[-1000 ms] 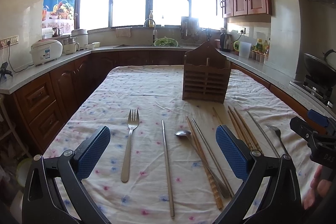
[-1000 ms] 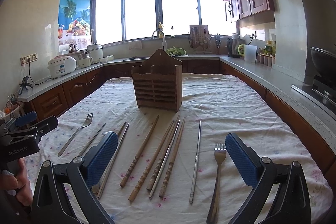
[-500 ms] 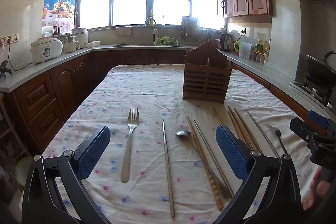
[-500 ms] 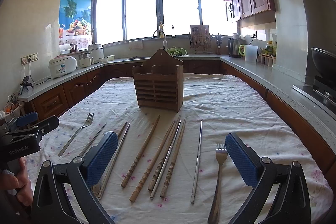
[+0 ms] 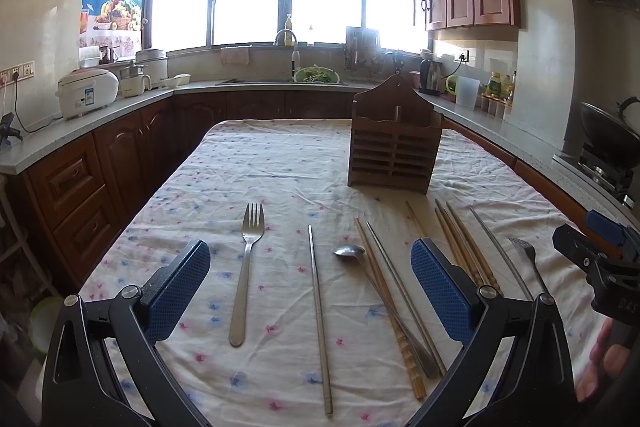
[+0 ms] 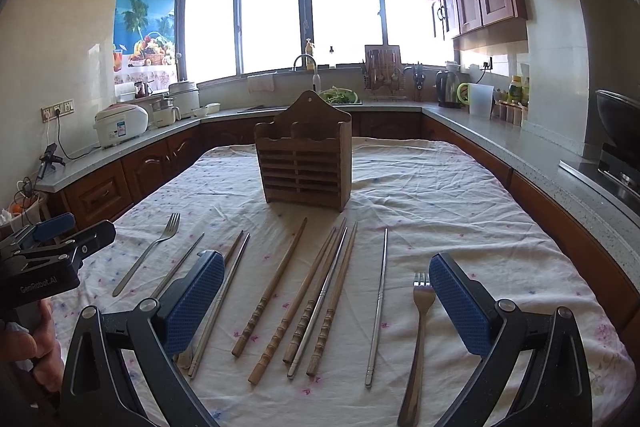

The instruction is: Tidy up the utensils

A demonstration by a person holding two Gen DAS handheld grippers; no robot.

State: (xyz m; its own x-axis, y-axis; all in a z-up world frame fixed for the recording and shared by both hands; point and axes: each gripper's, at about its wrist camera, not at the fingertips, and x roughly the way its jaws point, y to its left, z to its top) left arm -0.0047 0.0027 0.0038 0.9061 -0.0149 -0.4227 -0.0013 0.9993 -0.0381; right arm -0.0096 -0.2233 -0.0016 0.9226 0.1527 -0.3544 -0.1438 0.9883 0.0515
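While both claws hung low over the near end of the desk (image 5: 280, 155), nothing was in either one. The left claw (image 5: 310, 283) gaped wide, blue pads apart, with a fork (image 5: 246, 267) and a steel chopstick (image 5: 318, 311) lying on the cloth in the gap between them. Just right of those lay a spoon (image 5: 350, 251), its handle running under a wooden and a steel chopstick that crossed it. The right claw (image 6: 326, 297) stood just as wide and empty, over a fan of chopsticks (image 6: 316, 295), wooden ones mostly, one steel among them. Another steel chopstick (image 6: 378, 303) lay apart to their right, and a second fork (image 6: 420, 327) lay beside the right pad. The holder (image 6: 304, 163), a slatted wooden box, stood upright further back on the cloth, past the tips of all the utensils and touching none. I could not see into its slots. A hand (image 6: 38, 341) gripped the left tool's handle.
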